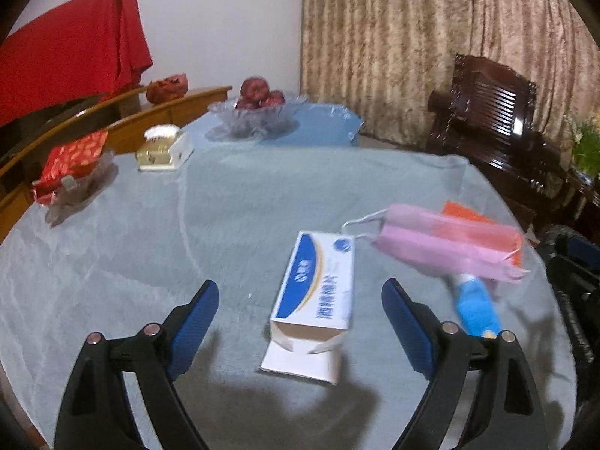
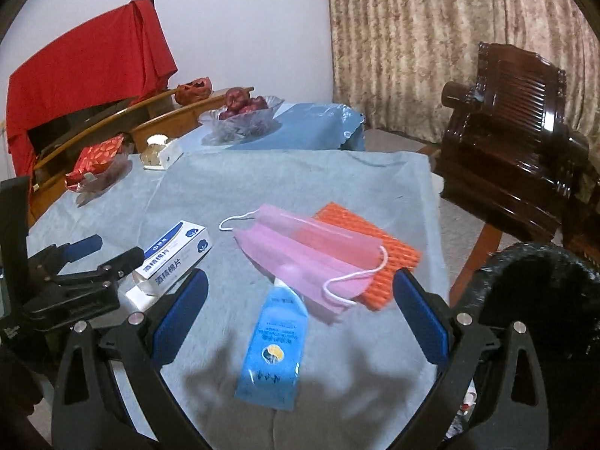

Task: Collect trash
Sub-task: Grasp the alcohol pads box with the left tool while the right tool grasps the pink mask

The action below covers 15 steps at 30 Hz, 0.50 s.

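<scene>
At nine to ten o'clock on the table (image 2: 375,172) sit things that look kept, not discarded: a red packet (image 1: 71,161), a small gold-and-white box (image 1: 161,148), and farther back a glass bowl (image 1: 258,116) of red fruit.

The left gripper (image 1: 300,322) hangs with its jaws spread wide and nothing between the pads; the open-ended carton (image 1: 318,300) lies just ahead, at twelve o'clock from it, probably lined up for a pinch across its narrow sides. Its torn flap faces the camera, so I cannot tell whether it is empty.

The right gripper (image 2: 300,315) is likewise wide and empty, with the blue wrapper (image 2: 275,345) flat on the cloth between its fingers. At one o'clock from the wrapper a pink mask (image 2: 300,255) lies over its top end and over an orange ribbed sheet (image 2: 390,251), hiding part of both.

At four o'clock a black-lined bin (image 2: 540,292) stands beside the table, likely where the trash goes; its rim is cut off by the frame edge and its contents are too dark to read.
</scene>
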{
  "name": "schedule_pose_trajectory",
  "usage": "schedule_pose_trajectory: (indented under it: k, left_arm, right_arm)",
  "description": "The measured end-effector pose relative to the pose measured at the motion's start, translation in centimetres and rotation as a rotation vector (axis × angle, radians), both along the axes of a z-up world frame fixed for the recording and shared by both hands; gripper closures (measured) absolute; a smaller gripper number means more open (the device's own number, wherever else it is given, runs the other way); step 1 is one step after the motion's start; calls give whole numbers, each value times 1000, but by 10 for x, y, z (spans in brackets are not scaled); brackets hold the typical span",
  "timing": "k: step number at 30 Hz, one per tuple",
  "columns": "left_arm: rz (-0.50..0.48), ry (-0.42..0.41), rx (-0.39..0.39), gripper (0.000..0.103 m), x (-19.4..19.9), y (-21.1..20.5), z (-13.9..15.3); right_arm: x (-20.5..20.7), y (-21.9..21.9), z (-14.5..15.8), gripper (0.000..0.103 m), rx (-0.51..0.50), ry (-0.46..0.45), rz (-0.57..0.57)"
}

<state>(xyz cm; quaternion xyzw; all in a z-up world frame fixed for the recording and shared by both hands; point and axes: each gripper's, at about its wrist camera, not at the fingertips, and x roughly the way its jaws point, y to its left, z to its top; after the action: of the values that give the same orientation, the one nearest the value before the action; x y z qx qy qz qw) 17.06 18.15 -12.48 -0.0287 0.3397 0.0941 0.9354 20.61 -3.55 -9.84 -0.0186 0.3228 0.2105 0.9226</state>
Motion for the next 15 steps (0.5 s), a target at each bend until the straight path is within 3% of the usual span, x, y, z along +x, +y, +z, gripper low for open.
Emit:
schedule_pose_trajectory:
  k: [15]
  left_arm:
    - [2, 108, -69, 16, 44, 8, -37]
  right_arm:
    - [59, 10, -27, 7, -45, 35, -35]
